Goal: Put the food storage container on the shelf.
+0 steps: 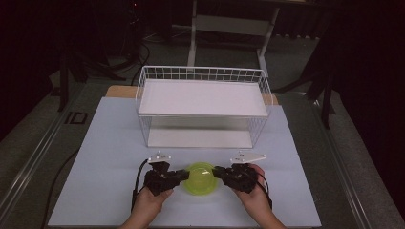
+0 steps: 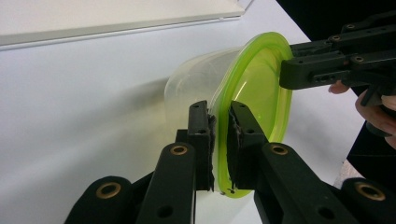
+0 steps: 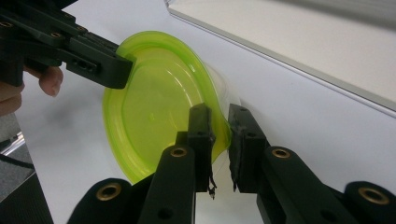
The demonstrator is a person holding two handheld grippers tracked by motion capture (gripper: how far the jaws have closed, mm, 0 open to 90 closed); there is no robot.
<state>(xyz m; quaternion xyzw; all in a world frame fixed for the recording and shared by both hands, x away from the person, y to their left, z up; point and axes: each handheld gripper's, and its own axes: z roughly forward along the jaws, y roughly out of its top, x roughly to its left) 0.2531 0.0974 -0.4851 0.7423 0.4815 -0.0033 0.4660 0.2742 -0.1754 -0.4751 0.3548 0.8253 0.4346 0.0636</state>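
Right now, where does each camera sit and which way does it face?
High view: above the near table edge, looking forward and down at the wire rack; both hands and tools show.
Left gripper view: rides the left tool, looking along its jaws clamped on the green lid.
Right gripper view: rides the right tool, clamped on the opposite lid edge.
Shared: both gripper views show the lid and the other tool.

Right gripper (image 3: 219, 140) jaws pinch the edge of the green lid (image 3: 154, 116) on a clear container (image 3: 219, 84). Left gripper (image 3: 116, 70) grips the lid's far rim. White table (image 3: 303, 121) beneath.
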